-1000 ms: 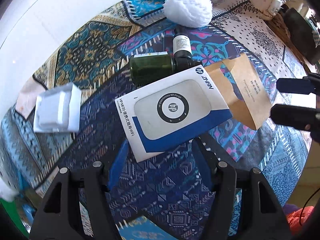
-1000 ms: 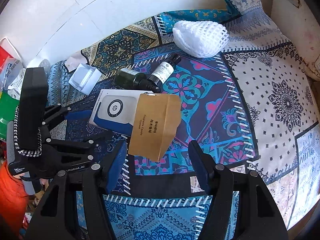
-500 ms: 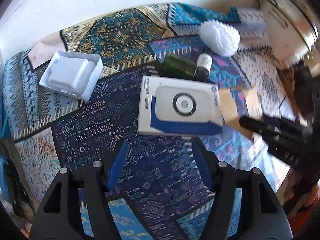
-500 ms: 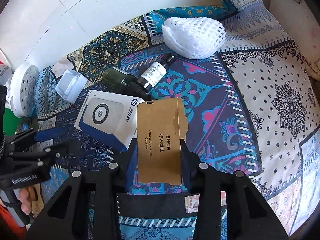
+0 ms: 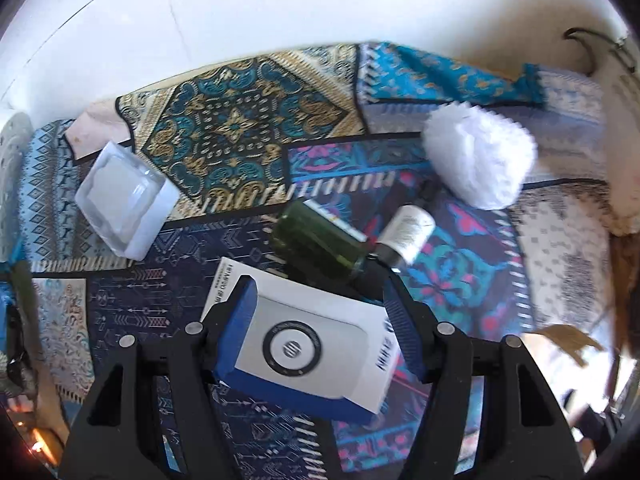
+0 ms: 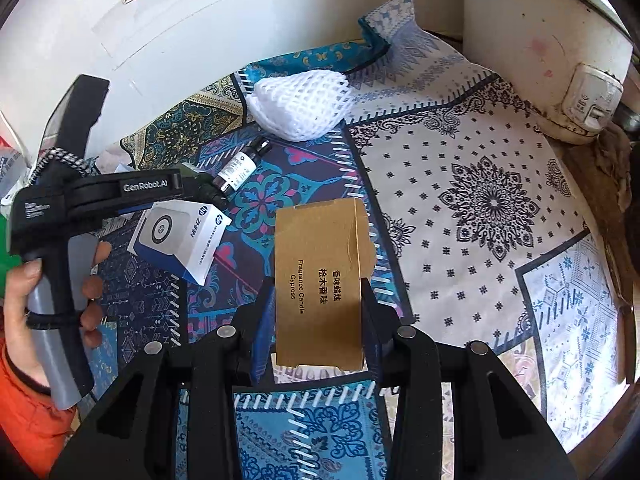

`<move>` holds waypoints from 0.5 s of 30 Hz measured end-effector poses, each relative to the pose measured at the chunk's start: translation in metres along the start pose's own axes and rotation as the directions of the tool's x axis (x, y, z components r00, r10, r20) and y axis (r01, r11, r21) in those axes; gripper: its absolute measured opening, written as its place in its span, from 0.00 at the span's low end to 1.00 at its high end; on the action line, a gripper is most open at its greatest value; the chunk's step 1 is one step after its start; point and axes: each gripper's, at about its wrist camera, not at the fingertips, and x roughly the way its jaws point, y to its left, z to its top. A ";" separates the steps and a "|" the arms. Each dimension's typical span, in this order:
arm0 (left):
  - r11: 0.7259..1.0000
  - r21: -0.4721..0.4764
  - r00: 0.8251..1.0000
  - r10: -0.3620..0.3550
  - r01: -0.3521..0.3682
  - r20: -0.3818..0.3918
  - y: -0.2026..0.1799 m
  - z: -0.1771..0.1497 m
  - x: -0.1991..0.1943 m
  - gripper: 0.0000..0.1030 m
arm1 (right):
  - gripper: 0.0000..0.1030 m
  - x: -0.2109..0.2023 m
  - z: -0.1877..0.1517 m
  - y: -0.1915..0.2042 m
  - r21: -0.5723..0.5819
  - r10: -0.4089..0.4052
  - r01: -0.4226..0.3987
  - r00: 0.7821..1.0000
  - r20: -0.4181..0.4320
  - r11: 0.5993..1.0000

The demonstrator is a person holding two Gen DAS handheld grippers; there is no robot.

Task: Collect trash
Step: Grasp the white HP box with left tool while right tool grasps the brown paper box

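My left gripper is shut on the white and blue HP box and holds it above the patterned cloth; the box also shows in the right wrist view. My right gripper is shut on the brown fragrance candle box, lifted off the cloth. A dark green bottle, a small white-labelled bottle and a white foam net lie on the cloth beyond. A clear plastic tray lies at the left.
The patterned cloth covers the table up to a white wall. A white appliance with a socket stands at the far right. The person's hand holds the left gripper's handle at the left.
The left gripper moved forward and closed on the HP box, lifting it. The right gripper closed on the brown box half a second ago and has raised it.
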 end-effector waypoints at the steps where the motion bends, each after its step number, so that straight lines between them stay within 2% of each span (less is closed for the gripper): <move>1: 1.000 -0.011 1.000 0.003 -0.003 -0.007 0.002 -0.002 0.004 0.63 | 0.34 -0.001 0.000 -0.001 -0.002 -0.005 0.005 1.000 0.004 1.000; 4: 0.998 0.018 0.997 0.057 -0.058 0.049 0.005 -0.012 -0.001 0.64 | 0.34 -0.007 0.000 -0.009 -0.013 -0.012 0.012 1.000 0.013 1.000; 8: 0.997 0.034 0.996 0.064 -0.066 0.060 0.023 -0.033 -0.008 0.69 | 0.34 -0.009 0.002 -0.011 -0.023 0.005 -0.005 1.000 0.011 1.000; 11: 1.000 0.006 0.999 0.027 -0.027 0.028 0.045 -0.051 -0.013 0.72 | 0.34 -0.009 0.003 -0.006 -0.042 0.016 -0.016 1.000 0.008 0.999; 13: 0.999 -0.040 1.000 -0.002 0.001 -0.016 0.058 -0.056 -0.016 0.72 | 0.34 -0.011 0.004 -0.002 -0.056 0.025 -0.024 1.000 0.012 0.998; 15: 0.994 -0.098 0.999 -0.050 0.048 -0.022 0.062 -0.056 -0.021 0.72 | 0.34 -0.011 0.005 0.003 -0.069 0.030 -0.029 0.999 0.018 0.997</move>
